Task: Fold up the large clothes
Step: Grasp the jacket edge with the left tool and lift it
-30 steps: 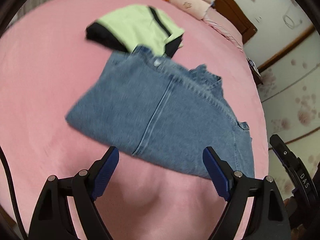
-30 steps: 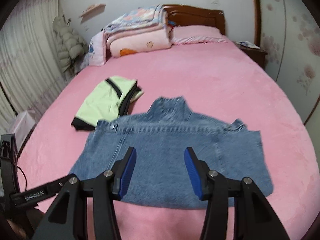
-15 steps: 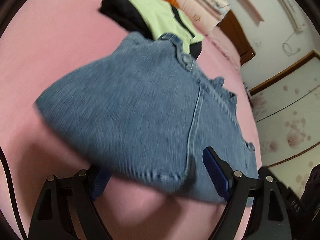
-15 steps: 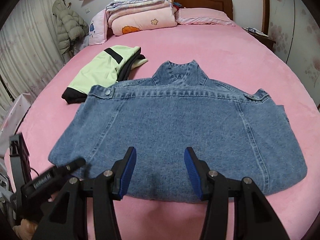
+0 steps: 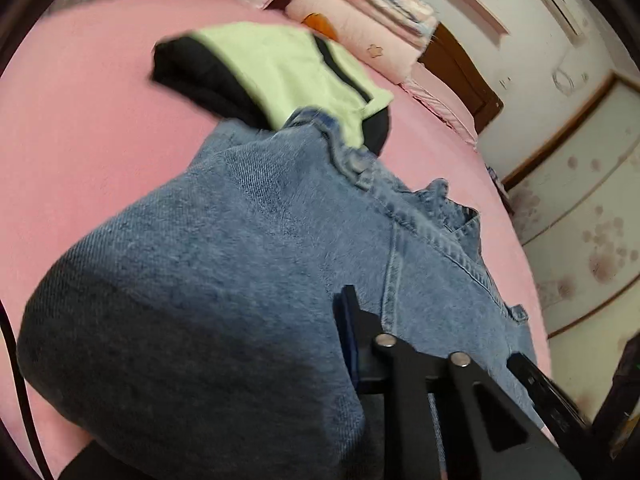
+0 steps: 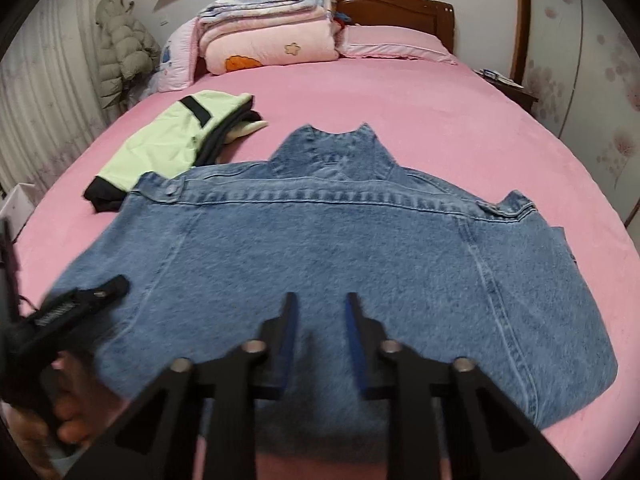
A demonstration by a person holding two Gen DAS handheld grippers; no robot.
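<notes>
Since a second ago, both grippers have come down from above the bed onto the near hem of a blue denim jacket (image 6: pixel 340 248), and their jaws, wide apart then, have narrowed.

From the right wrist view, the jacket lies spread back-side up across the near half of a pink bed (image 6: pixel 420 112), collar pointing toward the headboard (image 6: pixel 400 8) and hem nearest the camera. The right gripper (image 6: pixel 318 320) sits at the middle of the hem. Its jaws are closing, with a raised ridge of denim between the blue pads; a gap still shows at the tips, so a firm grip cannot be confirmed.

The left gripper (image 6: pixel 96 292) appears at the left edge of this view, over the jacket's near left corner, held by a hand (image 6: pixel 60 408). In the left wrist view the left gripper (image 5: pixel 348 320) is pressed into the cloth. Only one finger (image 5: pixel 360 328) shows; denim bulges up and hides the other side, and the jaws are closed on the jacket's hem fabric.

A folded lime-green and black garment (image 6: pixel 172 144) lies on the bed beyond the jacket's left shoulder, its near edge just under or touching the denim. A stack of folded quilts (image 6: pixel 272 36) and a pink pillow (image 6: pixel 396 46) rest against the wooden headboard. A pale puffer coat (image 6: pixel 120 48) hangs beside a curtain at the left wall.
</notes>
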